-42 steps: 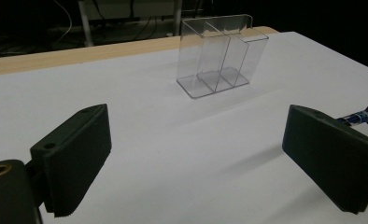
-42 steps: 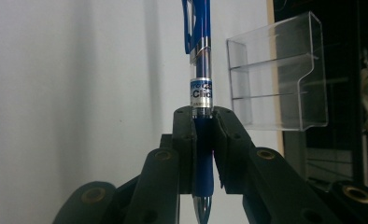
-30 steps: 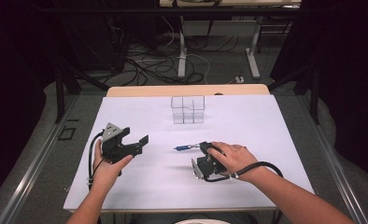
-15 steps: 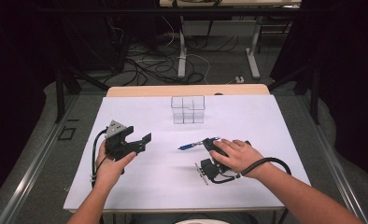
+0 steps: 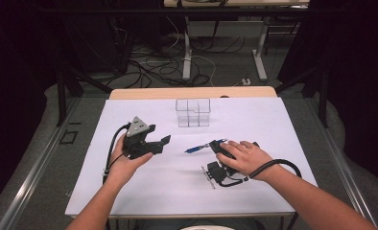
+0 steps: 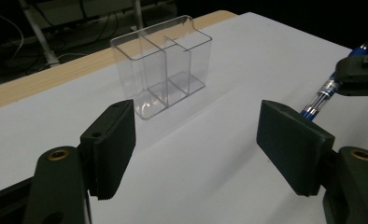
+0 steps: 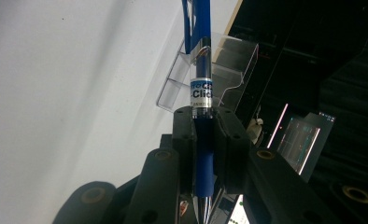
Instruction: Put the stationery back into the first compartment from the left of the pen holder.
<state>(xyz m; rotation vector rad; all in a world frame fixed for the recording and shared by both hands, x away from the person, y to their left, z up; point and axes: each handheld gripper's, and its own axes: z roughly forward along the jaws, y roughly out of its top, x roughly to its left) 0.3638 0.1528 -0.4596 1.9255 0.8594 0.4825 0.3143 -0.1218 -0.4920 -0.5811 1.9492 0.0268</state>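
Right claw (image 5: 215, 146) clamps pen (image 5: 195, 149) level over mid bench (image 5: 283, 120), tip aimed left so the empty left claw (image 5: 159, 145), jaws just narrowing, can take it for the organizer (image 5: 193, 112) beyond.

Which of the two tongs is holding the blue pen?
The right tongs, shut on the blue pen; the left tongs stand open with nothing between them.

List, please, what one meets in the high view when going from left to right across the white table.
Left tongs, open and empty, in the left hand → clear divided container farther back → blue pen → right tongs, shut on the pen, under the right hand.
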